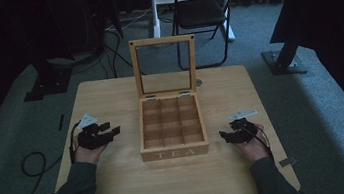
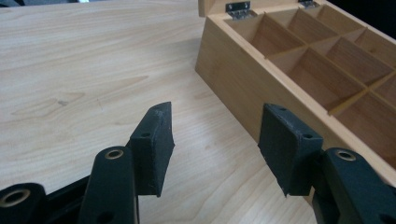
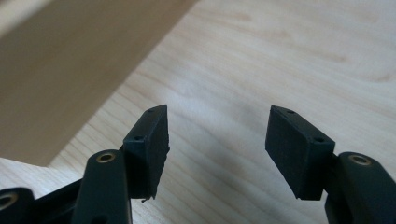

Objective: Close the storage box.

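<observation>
At the centre of the wooden counter (image 1: pixel 121 184) stands a wooden tea box (image 1: pixel 175 153), "TEA" lettered on its near wall. Its windowed lid (image 1: pixel 164 66) is swung up and stands upright at the far side on two metal hinges, so the divided compartments lie exposed; all that can be seen are empty. Left gripper (image 1: pixel 103 133) rests near the box's left wall, apart from it, jaws spread wide with nothing between them. In the left gripper view its pads (image 2: pixel 152 144) hover above bare wood, the box wall just to the right. Right gripper (image 1: pixel 229 136) sits near the box's near right corner, also apart, jaws equally wide and empty; in the right gripper view the counter grain shows between them and the box wall passes blurred at upper left. Judgement: both hands flank the box symmetrically, a ready stance, possibly for closing the lid or steadying the box. A folding chair (image 1: pixel 201 10) stands on the floor beyond the far edge.
</observation>
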The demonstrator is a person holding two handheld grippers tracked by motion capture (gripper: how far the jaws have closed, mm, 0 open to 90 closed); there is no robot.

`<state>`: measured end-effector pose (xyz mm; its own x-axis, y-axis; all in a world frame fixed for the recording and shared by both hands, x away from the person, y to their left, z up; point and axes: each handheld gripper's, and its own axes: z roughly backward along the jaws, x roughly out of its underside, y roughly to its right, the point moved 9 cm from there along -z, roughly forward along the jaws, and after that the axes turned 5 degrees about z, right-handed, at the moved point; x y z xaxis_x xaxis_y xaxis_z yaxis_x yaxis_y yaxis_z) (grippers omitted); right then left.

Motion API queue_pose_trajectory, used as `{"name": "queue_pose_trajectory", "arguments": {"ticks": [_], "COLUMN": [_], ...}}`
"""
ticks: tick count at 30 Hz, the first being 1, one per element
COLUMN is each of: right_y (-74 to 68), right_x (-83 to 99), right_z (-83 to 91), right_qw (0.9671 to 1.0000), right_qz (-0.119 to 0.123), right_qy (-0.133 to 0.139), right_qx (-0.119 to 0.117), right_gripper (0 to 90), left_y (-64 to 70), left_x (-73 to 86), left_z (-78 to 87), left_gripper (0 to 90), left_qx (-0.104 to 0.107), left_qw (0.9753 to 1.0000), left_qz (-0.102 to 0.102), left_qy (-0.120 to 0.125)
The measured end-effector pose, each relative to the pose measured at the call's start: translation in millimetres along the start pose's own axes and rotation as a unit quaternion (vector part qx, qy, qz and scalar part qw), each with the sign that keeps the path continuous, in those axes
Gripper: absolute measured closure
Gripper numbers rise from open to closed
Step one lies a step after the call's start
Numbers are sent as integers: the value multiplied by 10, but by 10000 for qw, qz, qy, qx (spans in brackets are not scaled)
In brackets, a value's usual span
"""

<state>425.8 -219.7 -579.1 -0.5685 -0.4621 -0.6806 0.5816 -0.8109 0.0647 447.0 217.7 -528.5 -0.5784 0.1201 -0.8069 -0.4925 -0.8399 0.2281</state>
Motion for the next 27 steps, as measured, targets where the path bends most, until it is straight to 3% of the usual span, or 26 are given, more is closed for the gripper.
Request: {"name": "queue_pose_trajectory", "arguments": {"ticks": [7,13,17,27], "right_y": [51,130,150,131], "right_x": [-180,-395,-521,-862], "right_z": [80,116,156,147], "right_qw": [9999,9989,9983,9955], "right_qz": [111,365,181,499], "right_qy": [123,288,533,762], "right_qx": [-14,95,-146,-277], "right_gripper": [441,439,444,536], "left_y": [-20,-53,-51,3], "left_x": [-139,-221,-284,-421], "left_z": [-16,-36,-57,-171], "left_gripper": [445,446,454,450], "left_qx": [-69,-138,-198,-137], "left_qw": [10000,9999,9996,9996], "left_qz": [-29,-84,-181,-241], "left_qy": [39,25,57,68]}}
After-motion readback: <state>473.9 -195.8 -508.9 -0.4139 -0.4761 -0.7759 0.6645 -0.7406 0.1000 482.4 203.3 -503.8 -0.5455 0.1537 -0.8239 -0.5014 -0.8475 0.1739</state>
